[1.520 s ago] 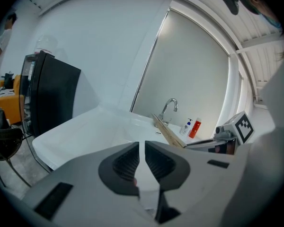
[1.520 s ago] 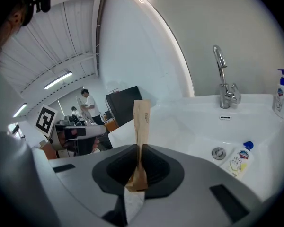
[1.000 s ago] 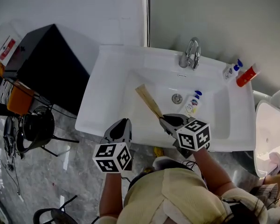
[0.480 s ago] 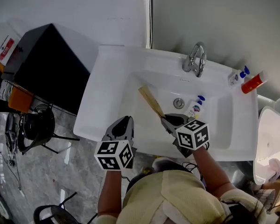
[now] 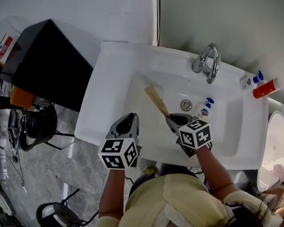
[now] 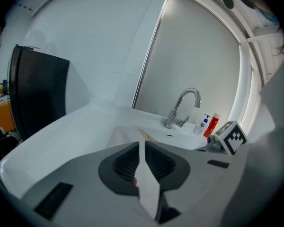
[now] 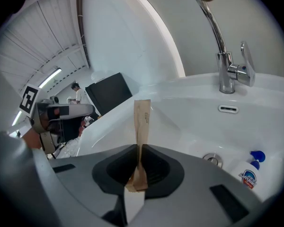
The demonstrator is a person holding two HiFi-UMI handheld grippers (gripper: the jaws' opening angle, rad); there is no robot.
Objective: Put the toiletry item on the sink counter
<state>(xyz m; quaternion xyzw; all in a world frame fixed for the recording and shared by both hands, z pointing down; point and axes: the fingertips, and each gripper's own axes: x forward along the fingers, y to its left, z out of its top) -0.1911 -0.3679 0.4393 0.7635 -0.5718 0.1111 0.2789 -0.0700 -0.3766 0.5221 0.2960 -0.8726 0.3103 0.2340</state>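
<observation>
Long flat brown-paper-wrapped toiletry packet was clamped at its near end between the right gripper's jaws. It stuck out over the basin of the white ceramic sink, not on the counter. Contents inside the wrap: couldn't tell; print too small to read. Small white bottle with blue cap lay by the drain, its lower end hidden behind the right gripper's cube. Left gripper had jaws pressed together, empty, over the sink's front edge. Versus a second ago: same grip, packet unmoved over the basin, only the framing shifted.
</observation>
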